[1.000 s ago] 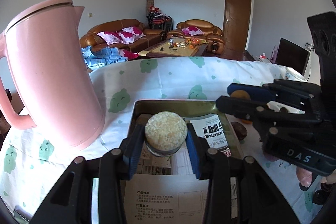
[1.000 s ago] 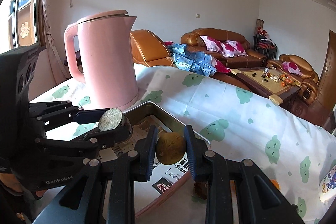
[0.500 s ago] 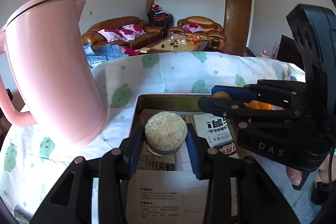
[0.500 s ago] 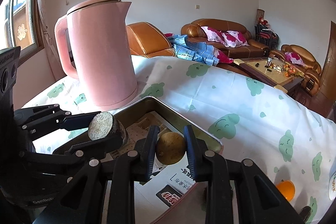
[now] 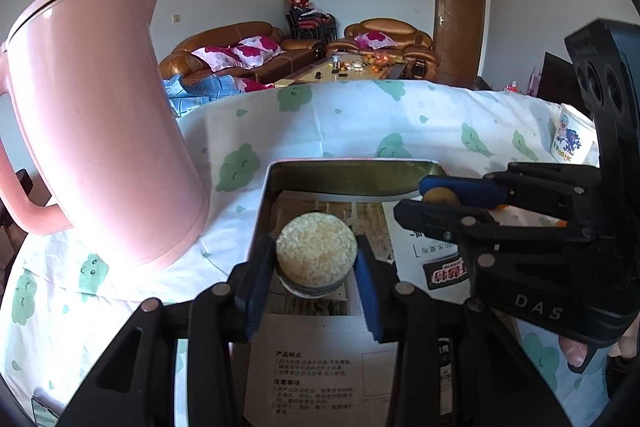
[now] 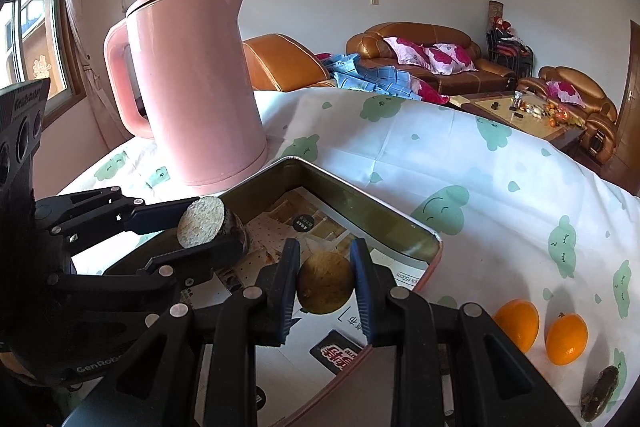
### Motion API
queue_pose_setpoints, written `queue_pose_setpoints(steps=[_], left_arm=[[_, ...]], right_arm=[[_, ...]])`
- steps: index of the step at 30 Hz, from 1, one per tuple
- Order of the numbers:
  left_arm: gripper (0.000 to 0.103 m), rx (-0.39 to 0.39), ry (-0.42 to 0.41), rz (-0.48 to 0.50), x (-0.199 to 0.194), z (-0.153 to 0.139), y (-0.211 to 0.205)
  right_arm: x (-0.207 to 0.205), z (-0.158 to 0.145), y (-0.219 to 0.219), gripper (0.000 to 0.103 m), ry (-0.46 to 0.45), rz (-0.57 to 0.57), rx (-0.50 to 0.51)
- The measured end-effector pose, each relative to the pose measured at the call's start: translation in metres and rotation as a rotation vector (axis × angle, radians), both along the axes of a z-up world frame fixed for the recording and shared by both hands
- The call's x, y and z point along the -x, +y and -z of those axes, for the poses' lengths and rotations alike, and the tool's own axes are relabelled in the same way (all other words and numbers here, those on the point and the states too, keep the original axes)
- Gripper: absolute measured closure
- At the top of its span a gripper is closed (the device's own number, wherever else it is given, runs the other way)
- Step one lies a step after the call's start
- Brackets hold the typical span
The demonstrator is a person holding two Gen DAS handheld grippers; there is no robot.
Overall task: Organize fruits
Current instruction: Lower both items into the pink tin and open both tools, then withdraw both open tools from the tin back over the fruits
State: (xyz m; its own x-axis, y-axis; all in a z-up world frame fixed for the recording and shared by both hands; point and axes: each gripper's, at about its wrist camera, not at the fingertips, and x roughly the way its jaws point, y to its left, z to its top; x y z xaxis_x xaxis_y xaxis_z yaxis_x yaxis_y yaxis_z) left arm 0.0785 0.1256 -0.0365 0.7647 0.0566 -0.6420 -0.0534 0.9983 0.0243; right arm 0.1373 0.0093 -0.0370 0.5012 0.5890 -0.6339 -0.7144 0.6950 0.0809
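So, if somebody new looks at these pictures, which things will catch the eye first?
Probably the big pink kettle, standing on the cloth to the left of the metal tray. Next, the two grippers over the tray's paper lining: the left gripper shut on a cut piece with a pale flat face, the right gripper shut on a round brownish fruit. Two oranges lie on the cloth right of the tray.

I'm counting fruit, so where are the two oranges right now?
In the right wrist view, the two oranges sit side by side on the tablecloth at lower right, outside the metal tray, right of the right gripper.
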Motion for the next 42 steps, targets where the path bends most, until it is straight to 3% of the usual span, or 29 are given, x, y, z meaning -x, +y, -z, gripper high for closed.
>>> queue_pose_setpoints(steps=[15,20,25,29,33,37,42], left_arm=[[0.060,-0.025,0.015,-0.007,-0.001,0.006,-0.001],[0.043,-0.034,-0.040,-0.020,0.009,-0.001,0.001],[0.023,-0.009,-0.123,-0.011,0.020,-0.014,0.002],[0.023,-0.006,-0.177,0.005,0.027,-0.020,-0.006],[0.023,-0.024,-0.214,0.003,0.033,-0.024,-0.015],[0.023,-0.045,-0.229,0.023,0.042,-0.028,-0.031],[0.023,-0.074,-0.252,0.082,0.054,-0.034,-0.061]], right_arm=[[0.000,0.010,0.002,0.074,0.050,-0.012,0.005],[0.003,0.006,-0.005,0.065,0.037,0.017,-0.004],[0.011,-0.009,-0.031,0.046,0.002,0.067,-0.034],[0.026,-0.025,-0.065,0.044,-0.047,0.079,-0.058],[0.041,-0.031,-0.109,0.037,-0.085,0.163,-0.034],[0.058,-0.022,-0.148,0.036,-0.069,0.242,-0.008],[0.072,-0.001,-0.166,0.036,-0.021,0.265,0.052]])
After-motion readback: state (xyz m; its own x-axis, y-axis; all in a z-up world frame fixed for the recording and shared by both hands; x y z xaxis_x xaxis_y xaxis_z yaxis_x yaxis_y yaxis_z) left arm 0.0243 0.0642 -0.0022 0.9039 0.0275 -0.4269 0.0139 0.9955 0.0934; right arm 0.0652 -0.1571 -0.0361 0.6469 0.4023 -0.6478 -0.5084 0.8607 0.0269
